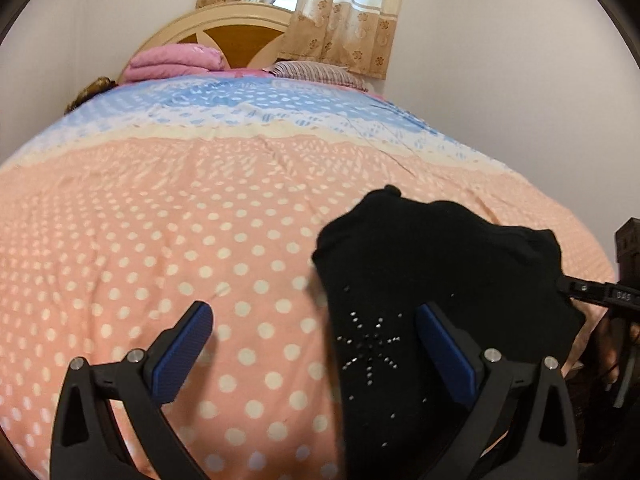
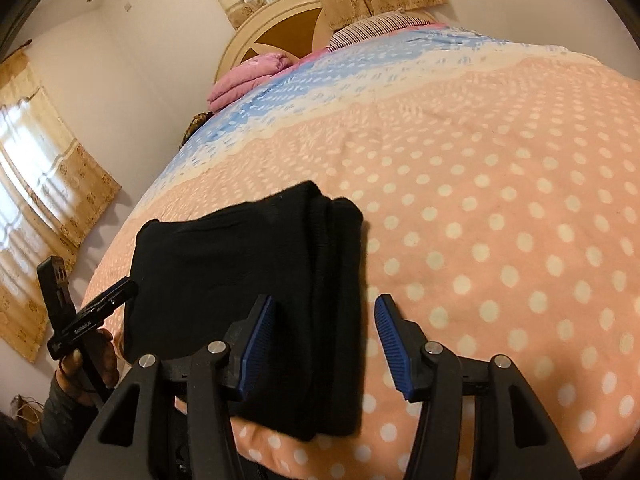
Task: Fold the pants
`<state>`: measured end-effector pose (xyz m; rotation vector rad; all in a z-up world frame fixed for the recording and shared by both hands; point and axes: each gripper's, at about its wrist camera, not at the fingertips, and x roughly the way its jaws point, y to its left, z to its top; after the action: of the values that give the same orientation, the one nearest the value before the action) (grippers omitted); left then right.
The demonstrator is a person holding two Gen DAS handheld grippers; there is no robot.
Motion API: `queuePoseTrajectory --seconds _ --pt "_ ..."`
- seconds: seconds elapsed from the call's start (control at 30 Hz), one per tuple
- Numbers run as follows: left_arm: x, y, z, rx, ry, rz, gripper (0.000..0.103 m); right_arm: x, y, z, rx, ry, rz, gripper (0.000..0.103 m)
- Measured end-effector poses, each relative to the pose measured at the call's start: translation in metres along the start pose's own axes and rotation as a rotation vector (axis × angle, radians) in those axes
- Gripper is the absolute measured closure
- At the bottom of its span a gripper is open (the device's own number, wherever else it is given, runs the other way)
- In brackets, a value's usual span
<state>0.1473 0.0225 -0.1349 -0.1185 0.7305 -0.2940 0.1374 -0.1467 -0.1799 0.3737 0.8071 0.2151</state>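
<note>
Near the bed's front edge, the black pants (image 2: 248,280) are lying folded into a thick bundle on the polka-dot bedspread (image 2: 500,220), their stacked fold edges running away from the edge toward the headboard (image 2: 288,32). That long axis is lining up with the right gripper (image 2: 324,344), which is hovering just over the bundle's right-hand folds with its jaws standing about half open and nothing pinched; one blue ribbed pad is sitting above the cloth, the other over bare bedspread. From the left wrist view, the pants (image 1: 420,280) are lying to the right of the left gripper (image 1: 316,354), whose jaws are gaping wide and gripping nothing, one pad over the rhinestone star pattern (image 1: 370,350). So the right gripper looks nearer. The knit is appearing soft, matte and heavy, its layers rounded and bulky, and the bedspread looks fleecy.
</note>
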Motion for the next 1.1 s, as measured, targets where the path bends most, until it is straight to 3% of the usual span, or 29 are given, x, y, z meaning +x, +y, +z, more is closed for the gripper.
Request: queuePoseTrajectory --seconds 0.13,0.2,0.37,0.43,0.47,0.63,0.7,0.97,1.1 --pt "0.012 -0.007 0.0 -0.01 0.023 -0.052 0.001 0.008 0.001 0.003 0.024 -0.004 0.01 0.049" --pt "0.013 -0.009 0.0 -0.009 0.023 -0.1 0.014 0.008 0.003 0.001 0.009 -0.001 0.021 0.049" --pt "0.017 -0.009 -0.001 -0.014 0.038 -0.161 0.026 0.011 -0.003 0.001 0.043 0.009 0.065 0.05" --pt "0.014 -0.009 -0.002 -0.013 0.037 -0.188 0.039 0.01 -0.004 0.001 0.05 0.014 0.085 0.06" --pt "0.013 -0.011 -0.003 -0.009 0.044 -0.213 0.051 0.01 -0.004 0.001 0.054 0.016 0.101 0.066" --pt "0.008 -0.017 -0.003 0.023 0.026 -0.21 0.066 0.003 0.005 -0.001 0.013 -0.001 0.117 0.075" --pt "0.006 -0.016 -0.001 0.02 0.017 -0.212 0.084 -0.003 0.013 0.0 -0.014 -0.021 0.119 0.076" --pt "-0.014 0.004 0.01 -0.054 -0.02 -0.272 0.091 -0.023 0.051 0.019 -0.113 -0.07 0.155 0.077" --pt "-0.035 0.018 0.019 -0.066 -0.071 -0.253 0.091 -0.011 0.08 0.041 -0.176 -0.064 0.186 0.077"
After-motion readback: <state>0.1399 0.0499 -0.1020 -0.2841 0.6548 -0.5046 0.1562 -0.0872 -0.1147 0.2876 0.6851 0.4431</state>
